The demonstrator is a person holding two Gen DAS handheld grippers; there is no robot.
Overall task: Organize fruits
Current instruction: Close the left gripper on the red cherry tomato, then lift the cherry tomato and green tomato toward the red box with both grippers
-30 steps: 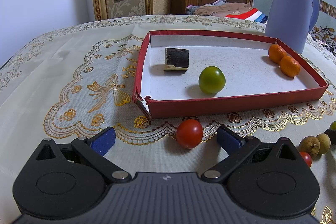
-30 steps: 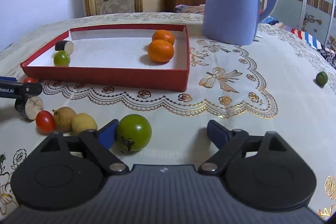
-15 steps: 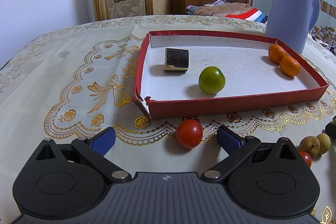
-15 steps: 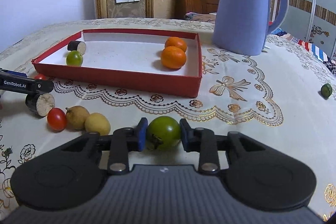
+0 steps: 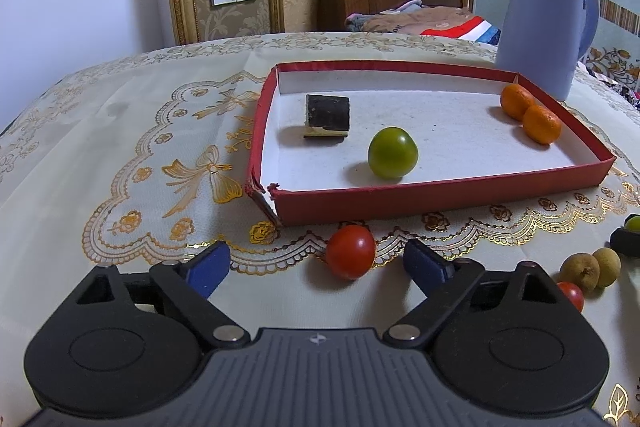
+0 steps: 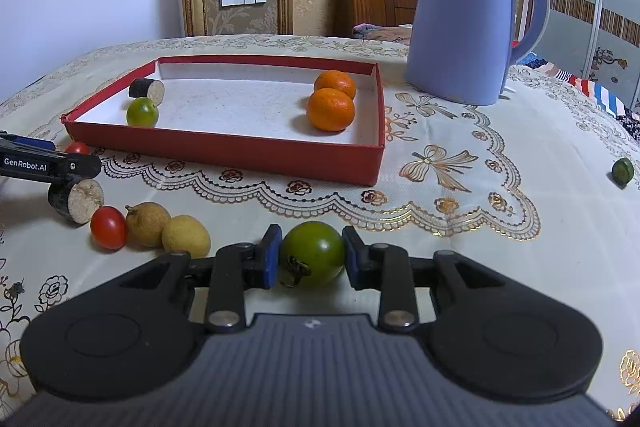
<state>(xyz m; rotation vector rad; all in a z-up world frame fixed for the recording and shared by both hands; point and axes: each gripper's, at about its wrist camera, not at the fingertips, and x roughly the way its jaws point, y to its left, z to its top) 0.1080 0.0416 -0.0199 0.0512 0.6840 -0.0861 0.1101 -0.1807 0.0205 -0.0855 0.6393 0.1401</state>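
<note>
The right gripper [image 6: 308,259] points forward and slants down toward the tablecloth [image 6: 460,227], low over it, with its two blue pads pressed against the sides of a green tomato [image 6: 312,253]. The fruit sits squarely between them, stem scar turned toward the camera, and I cannot tell whether it rests on the cloth or is just off it.

The left gripper [image 5: 316,263] is angled down in much the same way, a little to the left of the other. Its jaws are spread wide and closing in, with a red tomato [image 5: 351,251] lying on the cloth between the pads, nearer the right one; neither pad touches it.

Just beyond both tools is the red tray [image 6: 224,151]. It holds a second green tomato [image 6: 142,111] and a dark cylindrical piece [image 6: 147,91] at its left end, and two oranges [image 6: 331,109], one touching the other, in the far right corner.

Left of the right gripper, on the cloth, lie a small red tomato [image 6: 108,227], two tan longan-like fruits [image 6: 168,231] touching each other, and another dark cut piece [image 6: 76,201]. A small green fruit [image 6: 622,171] sits well apart at the right edge. A blue kettle [image 6: 464,23] stands behind the tray's right corner.
</note>
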